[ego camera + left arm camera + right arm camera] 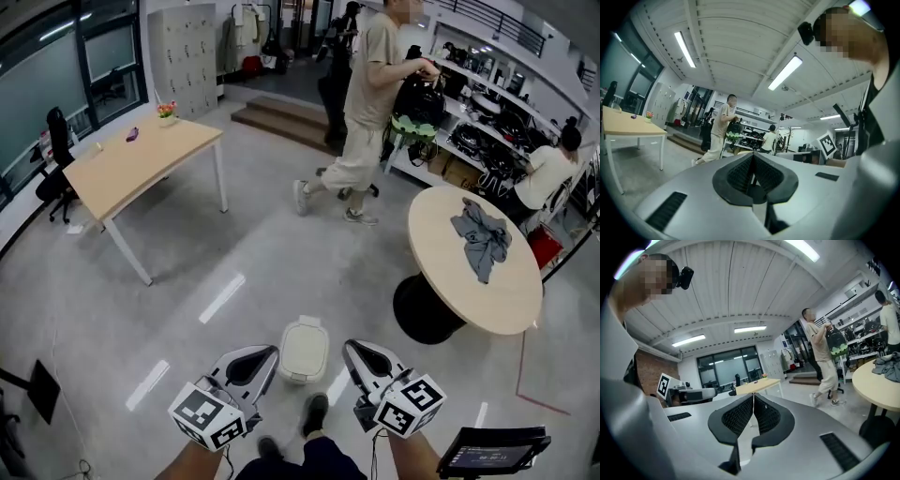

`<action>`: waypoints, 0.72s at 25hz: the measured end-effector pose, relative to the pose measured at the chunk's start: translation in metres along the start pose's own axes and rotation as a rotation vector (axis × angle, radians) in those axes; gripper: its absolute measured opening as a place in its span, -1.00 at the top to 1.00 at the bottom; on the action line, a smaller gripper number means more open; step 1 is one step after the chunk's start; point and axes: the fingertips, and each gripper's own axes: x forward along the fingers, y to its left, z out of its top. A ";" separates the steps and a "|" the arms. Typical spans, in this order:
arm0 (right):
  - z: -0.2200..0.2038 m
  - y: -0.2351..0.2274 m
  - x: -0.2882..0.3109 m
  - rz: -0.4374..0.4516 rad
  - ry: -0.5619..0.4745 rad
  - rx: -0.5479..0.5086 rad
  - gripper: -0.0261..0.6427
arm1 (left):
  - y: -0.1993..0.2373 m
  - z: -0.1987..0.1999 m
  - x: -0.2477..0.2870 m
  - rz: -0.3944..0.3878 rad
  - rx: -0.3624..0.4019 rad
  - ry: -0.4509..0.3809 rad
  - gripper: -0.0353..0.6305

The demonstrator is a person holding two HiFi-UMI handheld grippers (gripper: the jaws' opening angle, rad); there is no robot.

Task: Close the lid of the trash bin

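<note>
Two grippers sit at the bottom of the head view — the left gripper (265, 353) and the right gripper (353, 349). Both are clenched tight, jaws pressed together with nothing in them. Between them, low in the middle, the bin (303, 367) stands on the floor (281, 244) with its lid (306, 339) down. At the right is a round table (441, 234) — a grey cloth (481, 239) lies on it. A person (370, 103) walks at the top.
</note>
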 end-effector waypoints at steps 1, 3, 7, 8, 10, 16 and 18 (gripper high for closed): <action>-0.001 0.015 -0.008 0.008 0.004 -0.003 0.89 | -0.007 0.000 -0.011 -0.003 -0.010 -0.002 0.89; -0.003 0.038 -0.027 0.016 0.007 -0.022 0.89 | -0.023 -0.001 -0.029 -0.010 -0.016 -0.008 0.89; 0.003 0.056 -0.065 0.018 -0.010 -0.044 0.89 | -0.057 0.001 -0.052 -0.006 -0.012 -0.026 0.89; 0.005 0.060 -0.075 0.022 -0.017 -0.050 0.89 | -0.066 0.001 -0.058 -0.002 -0.012 -0.028 0.89; 0.007 0.067 -0.101 0.032 -0.030 -0.060 0.89 | -0.090 0.000 -0.067 0.010 -0.008 -0.029 0.89; -0.018 0.075 -0.188 0.064 -0.026 -0.063 0.89 | -0.177 -0.023 -0.093 0.059 -0.033 -0.055 0.89; -0.023 0.078 -0.215 0.060 -0.017 -0.063 0.89 | -0.205 -0.030 -0.100 0.070 -0.034 -0.046 0.89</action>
